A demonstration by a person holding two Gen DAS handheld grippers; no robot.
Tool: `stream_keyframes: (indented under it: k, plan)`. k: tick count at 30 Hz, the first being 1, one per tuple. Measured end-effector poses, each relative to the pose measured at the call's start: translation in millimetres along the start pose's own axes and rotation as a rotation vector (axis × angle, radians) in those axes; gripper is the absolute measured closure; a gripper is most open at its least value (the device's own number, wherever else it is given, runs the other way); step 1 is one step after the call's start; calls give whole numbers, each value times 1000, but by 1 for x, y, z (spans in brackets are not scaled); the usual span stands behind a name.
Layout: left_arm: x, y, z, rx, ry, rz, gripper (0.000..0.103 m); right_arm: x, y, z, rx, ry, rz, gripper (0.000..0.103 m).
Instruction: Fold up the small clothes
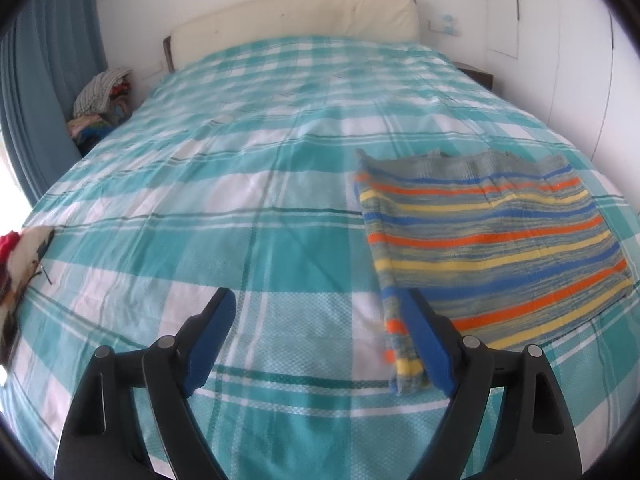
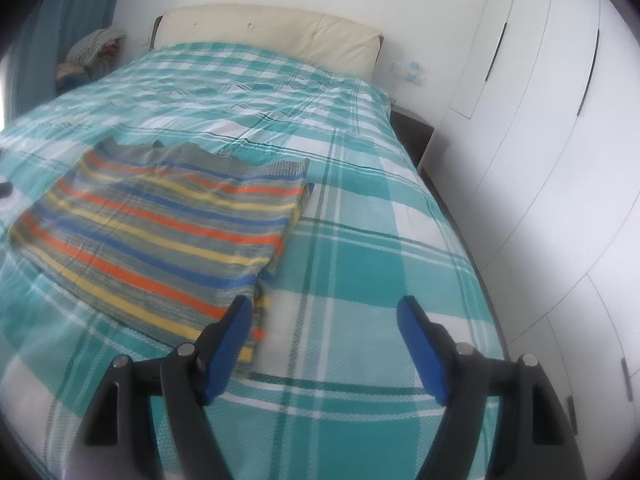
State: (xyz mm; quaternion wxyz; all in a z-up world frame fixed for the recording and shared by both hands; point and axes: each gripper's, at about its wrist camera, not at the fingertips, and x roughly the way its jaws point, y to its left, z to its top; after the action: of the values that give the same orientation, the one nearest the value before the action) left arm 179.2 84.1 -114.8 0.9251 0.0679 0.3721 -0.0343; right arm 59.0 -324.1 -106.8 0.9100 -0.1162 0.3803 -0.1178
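Left wrist view. Left gripper wide open, holding nothing; blue pads, black frame. Striped top ahead and right of the jaws, flat on the bed, already folded to a rough rectangle. Near left edge of the top passes just inside the right finger, whether touching or merely above, cannot tell. Knit-looking cloth, grey-green with orange, yellow and blue bands, ragged far edge where layers overlap. Probably light, soft and limp, not slippery against the woven plaid cover. Far left of the jaws, a red-and-white bundle at the bed edge. Cream headboard far ahead; clothes pile far ahead and left, beside the bed.

Right wrist view. Right gripper likewise spread wide and empty. Top ahead and left of the jaws, its near right corner running under or beside the left finger. Bare plaid between the fingers. White wardrobe to the right.

Best hold, as a judgement: a pinch at each near corner through all layers, since limp knit would sag and unfold if gripped mid-edge or by one layer only.
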Motion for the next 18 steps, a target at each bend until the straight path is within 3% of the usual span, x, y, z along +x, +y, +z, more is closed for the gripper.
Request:
stream_keyframes:
  k: [18]
  plan:
    - [3,0,-1,-7,11,14,16,3,-1,0,-14,-6,-43,29]
